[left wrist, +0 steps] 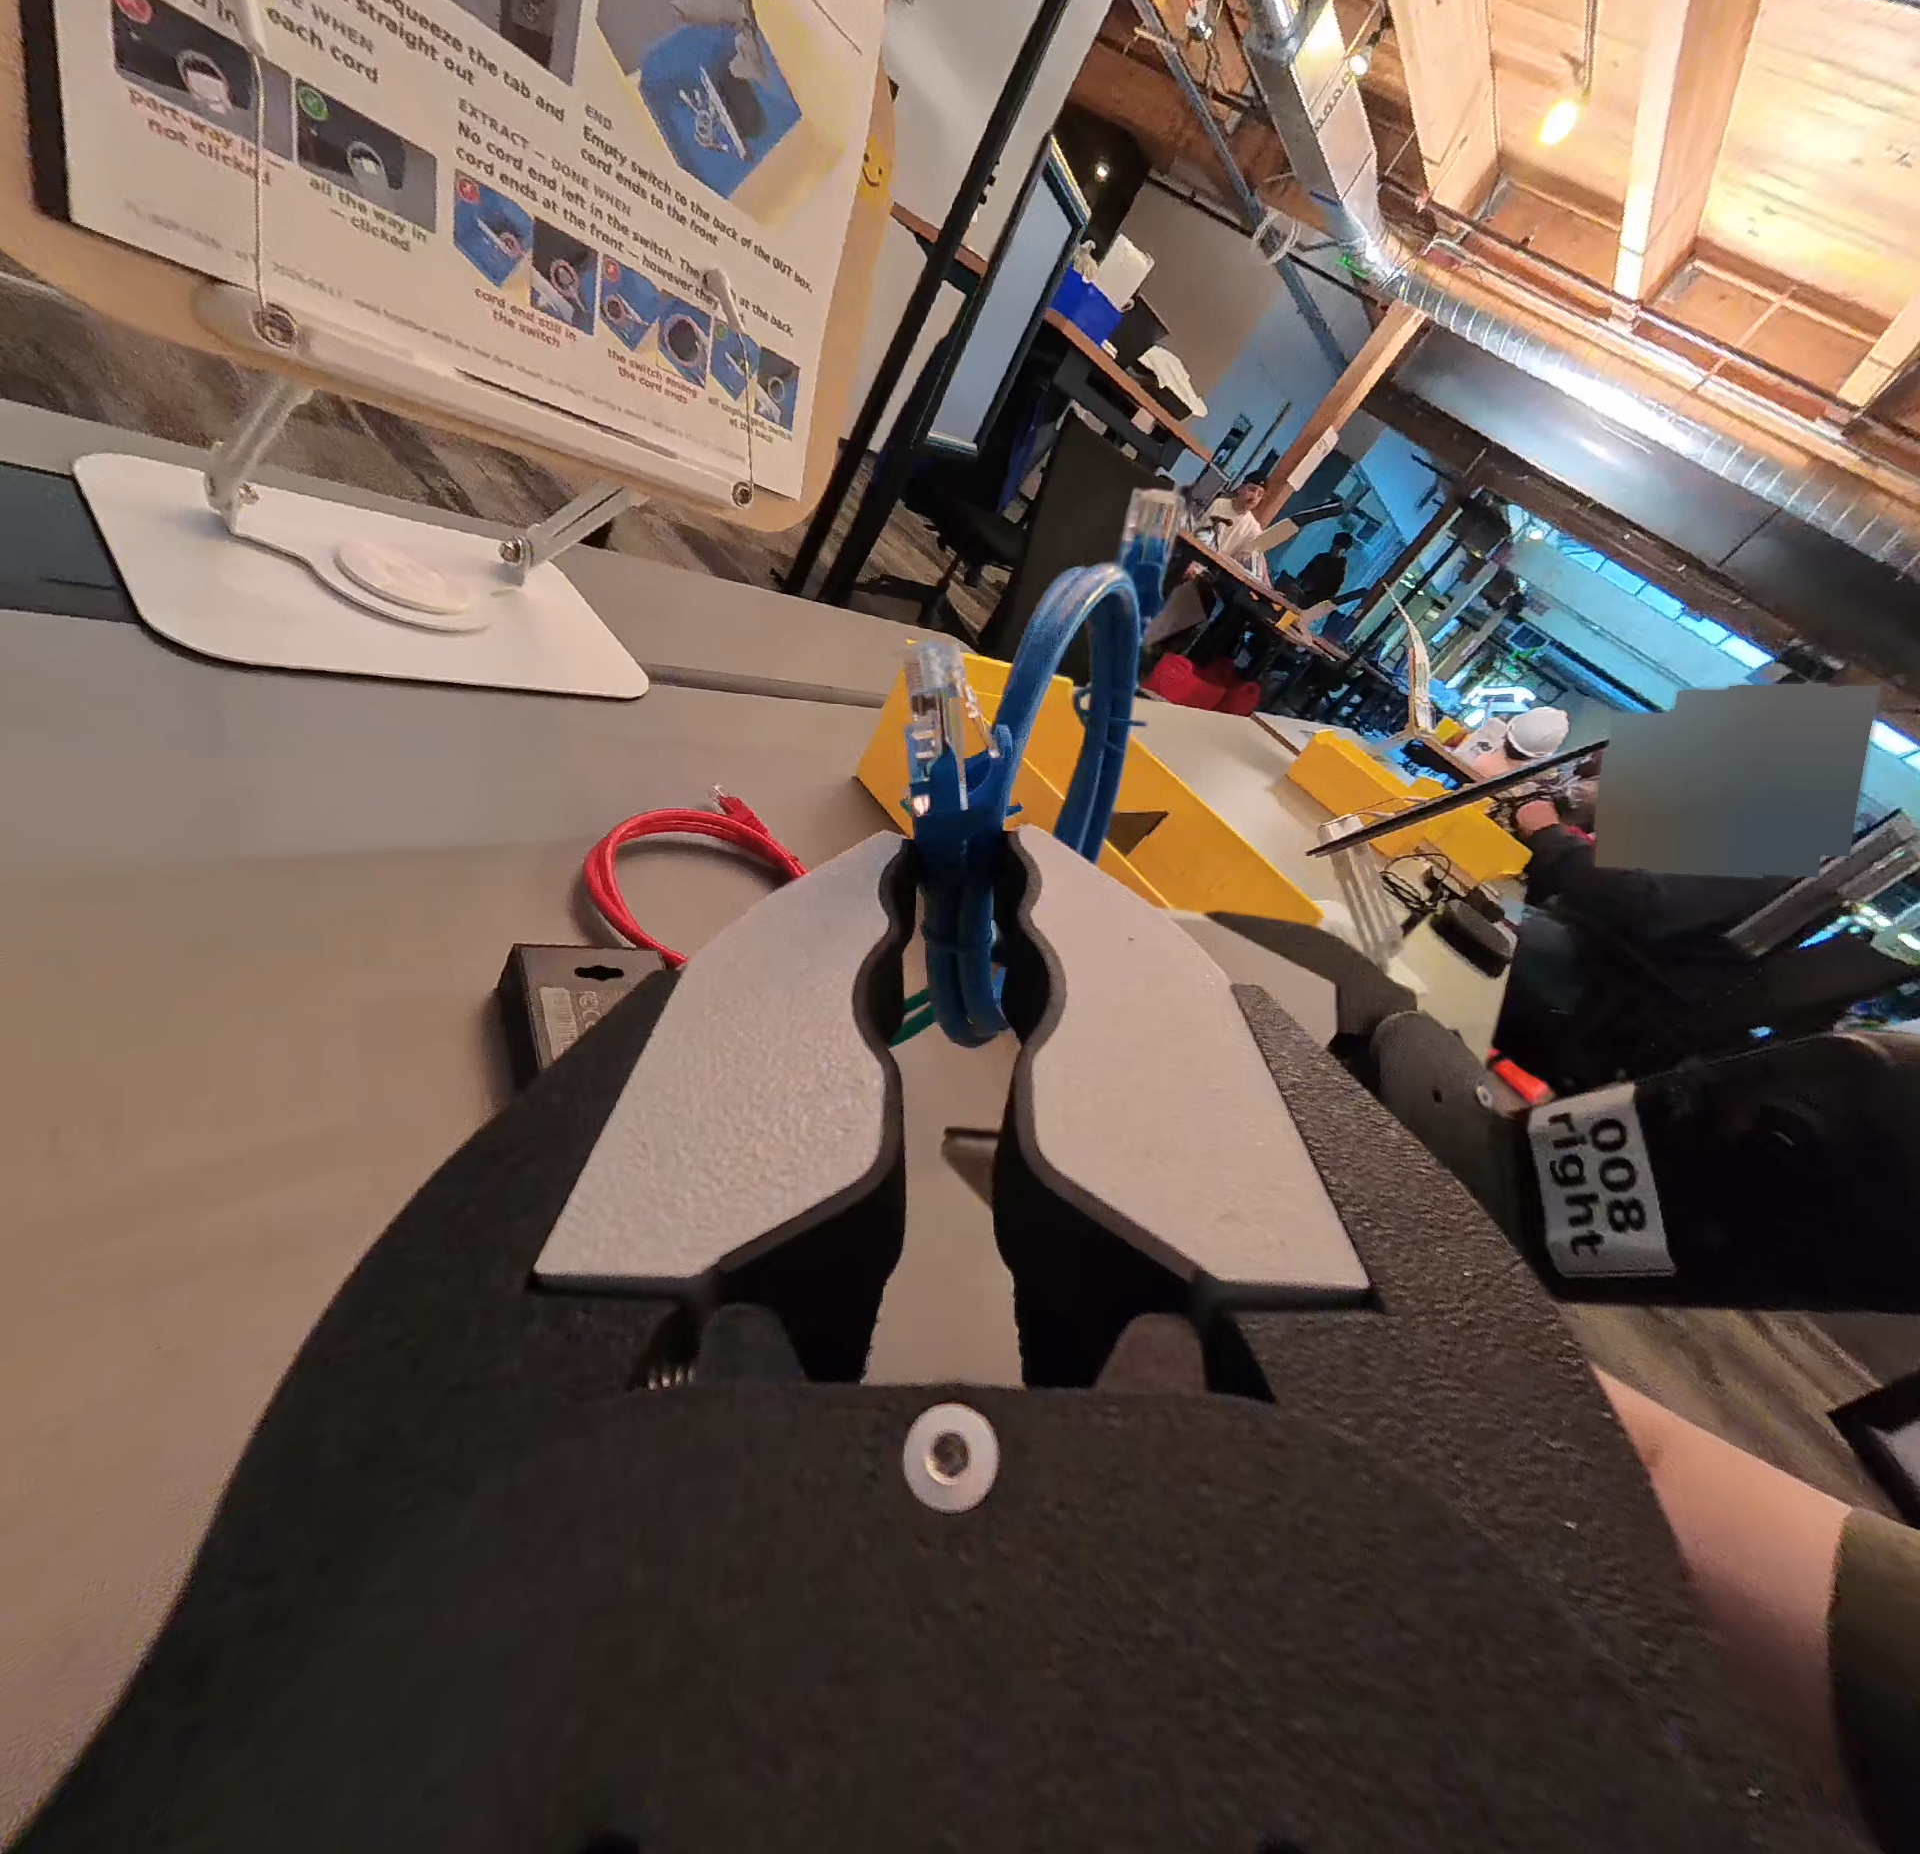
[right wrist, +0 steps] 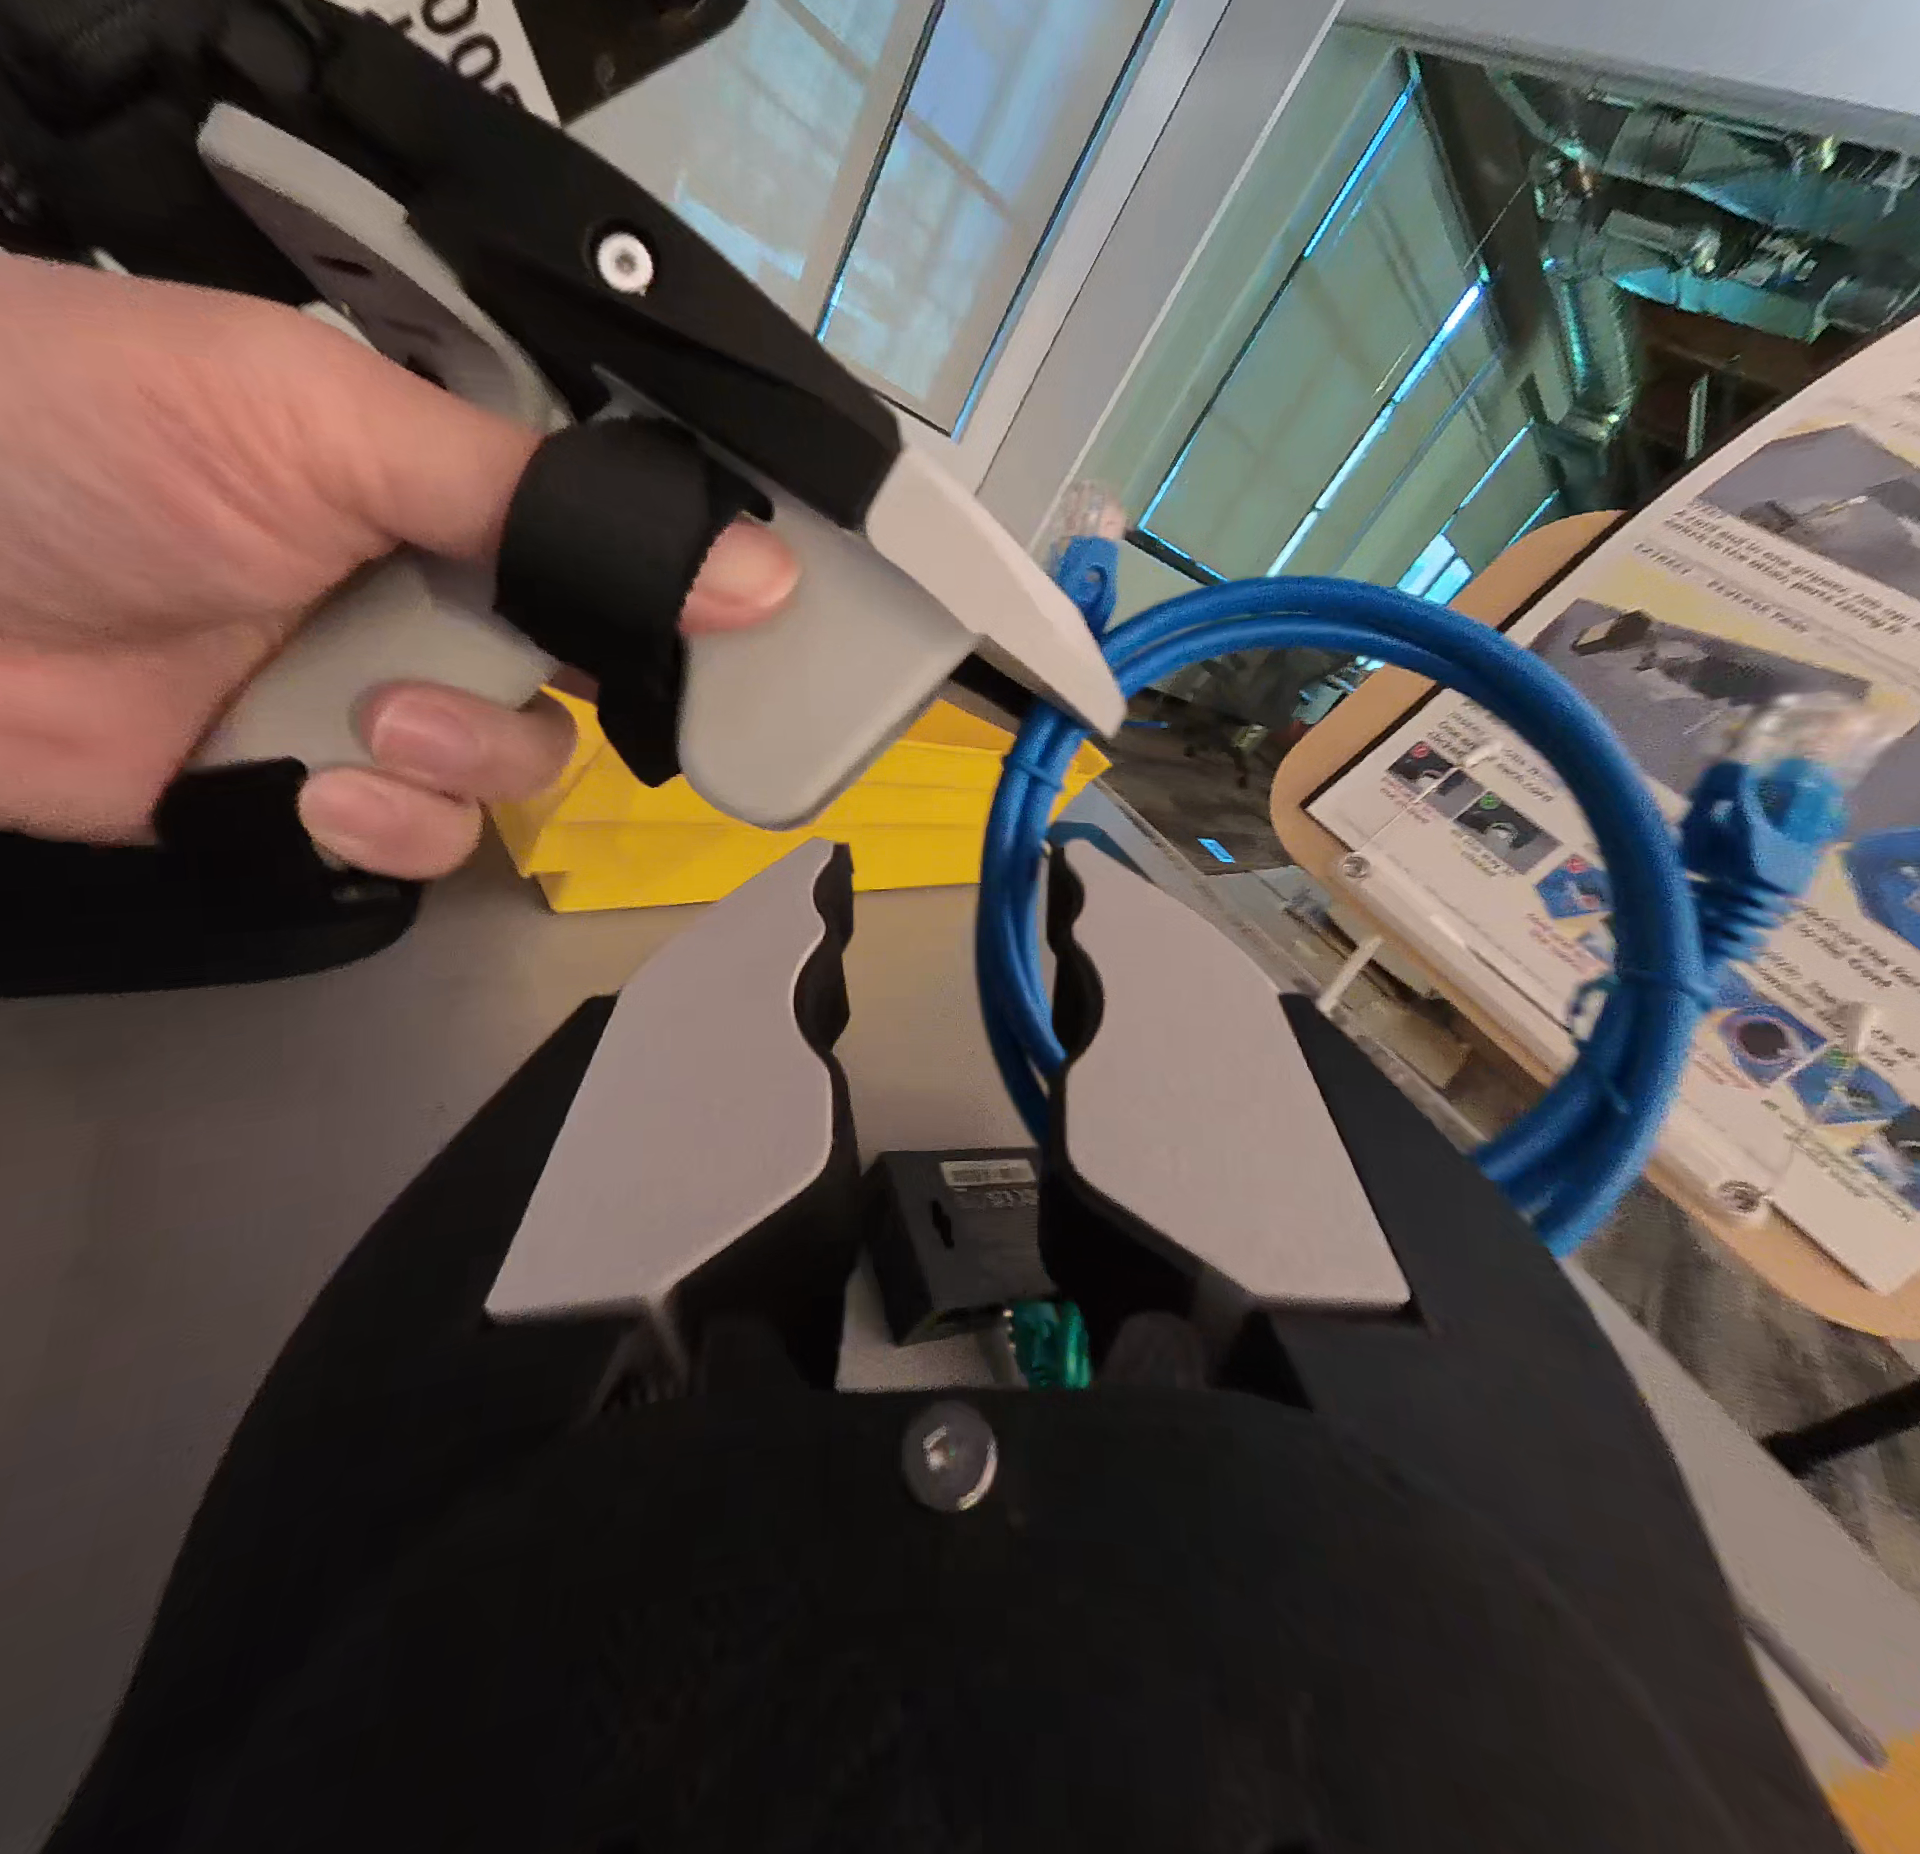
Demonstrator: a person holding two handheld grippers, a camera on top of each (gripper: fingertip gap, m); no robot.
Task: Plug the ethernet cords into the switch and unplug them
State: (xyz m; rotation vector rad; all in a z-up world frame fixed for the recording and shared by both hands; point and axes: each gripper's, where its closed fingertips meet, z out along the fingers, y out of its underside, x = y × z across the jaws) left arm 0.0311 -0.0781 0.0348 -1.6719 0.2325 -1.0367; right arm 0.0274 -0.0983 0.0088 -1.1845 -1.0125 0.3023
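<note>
Left gripper (left wrist: pixel 961 869) clamps a coiled blue ethernet cord (left wrist: pixel 1081 703), both clear plugs pointing up above the fingers. Right gripper (right wrist: pixel 951 931) stands apart, gripping nothing, the blue coil just beside its right finger. Black switch (right wrist: pixel 961 1238) lies on the grey table (left wrist: pixel 260 921), green plug (right wrist: pixel 1049 1342) at its ports. Red cord (left wrist: pixel 665 859) lies near the switch; yellow bin (left wrist: pixel 1174 828) behind.

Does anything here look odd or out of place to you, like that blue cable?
Slightly. The blue ethernet cord is still bundled in a tied coil, pinched between the left gripper fingers, both plugs dangling in the air. A green cord is already in the black switch. A red cord lies loose on the table. Nothing looks damaged.
</note>
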